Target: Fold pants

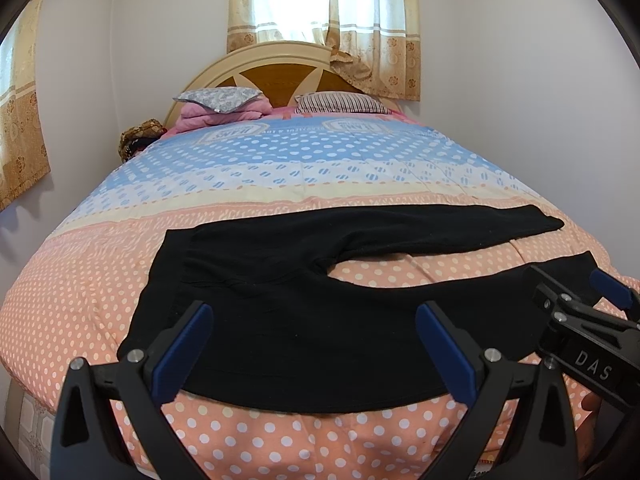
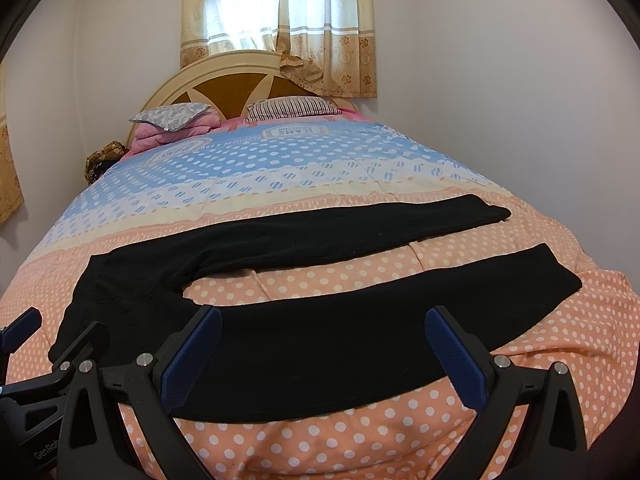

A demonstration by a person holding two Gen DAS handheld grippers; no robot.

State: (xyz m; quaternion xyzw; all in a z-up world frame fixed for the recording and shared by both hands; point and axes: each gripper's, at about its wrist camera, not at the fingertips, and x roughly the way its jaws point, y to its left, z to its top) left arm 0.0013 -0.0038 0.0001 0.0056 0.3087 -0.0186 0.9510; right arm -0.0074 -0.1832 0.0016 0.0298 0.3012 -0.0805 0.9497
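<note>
Black pants [image 1: 280,320] lie flat, legs apart, just beyond both wide-open grippers, left gripper [image 1: 316,344] and right gripper [image 2: 324,348]; I'd pinch the near leg's edge squarely, both ends together.

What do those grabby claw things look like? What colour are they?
The left gripper and right gripper look alike: black plastic frames shaped like a wide V, with silver round bolts. Each finger ends in a flat blue pad with a ridged surface. In the left view, the right gripper's side shows white letters reading DAS. In the right view, the other one shows "GenRob". No cables show.
</note>
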